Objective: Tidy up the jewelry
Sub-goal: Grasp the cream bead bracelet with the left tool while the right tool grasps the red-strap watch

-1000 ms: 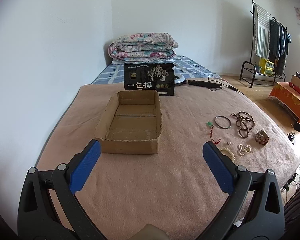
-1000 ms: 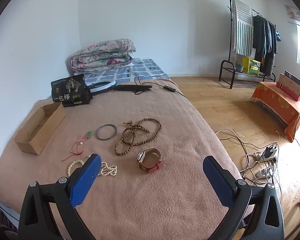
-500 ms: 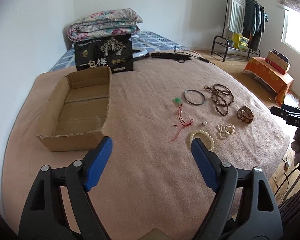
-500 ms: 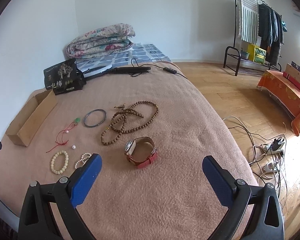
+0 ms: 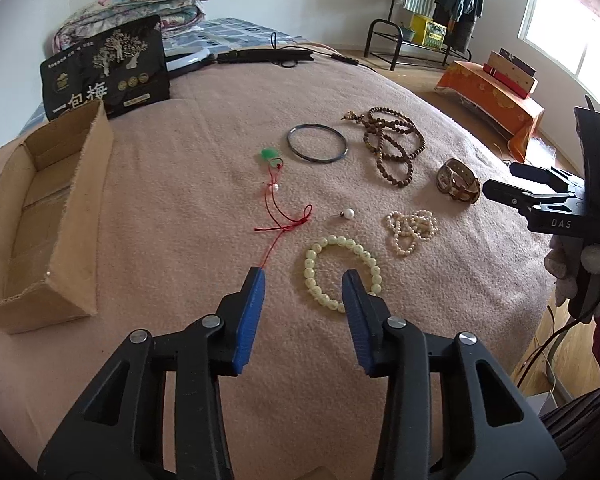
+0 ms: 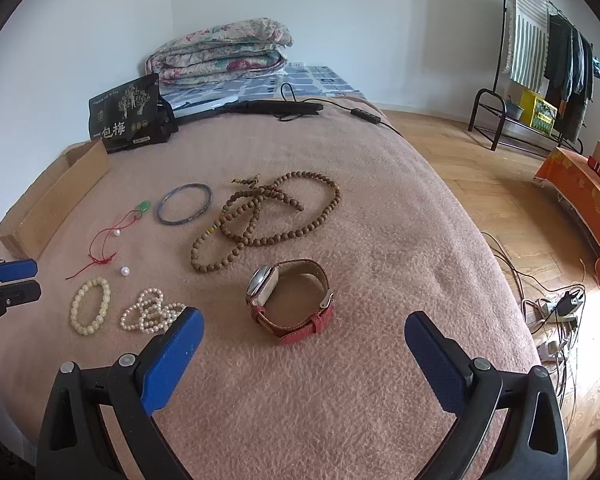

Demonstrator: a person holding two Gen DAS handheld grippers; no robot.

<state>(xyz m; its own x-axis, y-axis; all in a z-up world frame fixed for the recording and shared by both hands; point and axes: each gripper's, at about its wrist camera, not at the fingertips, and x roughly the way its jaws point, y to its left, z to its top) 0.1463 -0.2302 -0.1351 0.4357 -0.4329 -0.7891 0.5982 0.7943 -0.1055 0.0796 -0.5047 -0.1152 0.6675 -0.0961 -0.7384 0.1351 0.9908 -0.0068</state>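
Jewelry lies on a pink blanket: a pale bead bracelet [image 5: 332, 240] [image 6: 75, 308], a pearl bracelet [image 5: 410, 230] [image 6: 152, 312], a loose pearl [image 5: 348, 213], a red cord with a green pendant [image 5: 278, 208], a dark bangle [image 5: 318, 161], a brown bead necklace [image 5: 380, 148] and a red-strapped watch [image 5: 458, 182] [image 6: 300, 326]. My left gripper [image 5: 303, 276] hangs low over the pale bracelet. Its jaws are closing, with the bracelet's left side between the pads but untouched. My right gripper [image 6: 304, 318] stands open just short of the watch. A cardboard box [image 5: 84, 208] sits at the left.
A black printed package [image 5: 108, 68] stands behind the box, with a folded quilt [image 6: 220, 52] and a black corded device [image 5: 260, 55] farther back. To the right, past the bed's edge, are a wood floor with cables [image 6: 552, 304], a clothes rack [image 6: 540, 60] and an orange-covered low table [image 5: 492, 88].
My left gripper has swung from the box to the jewelry, dropped lower and narrowed its jaws. My right gripper has come down closer to the watch, still wide.
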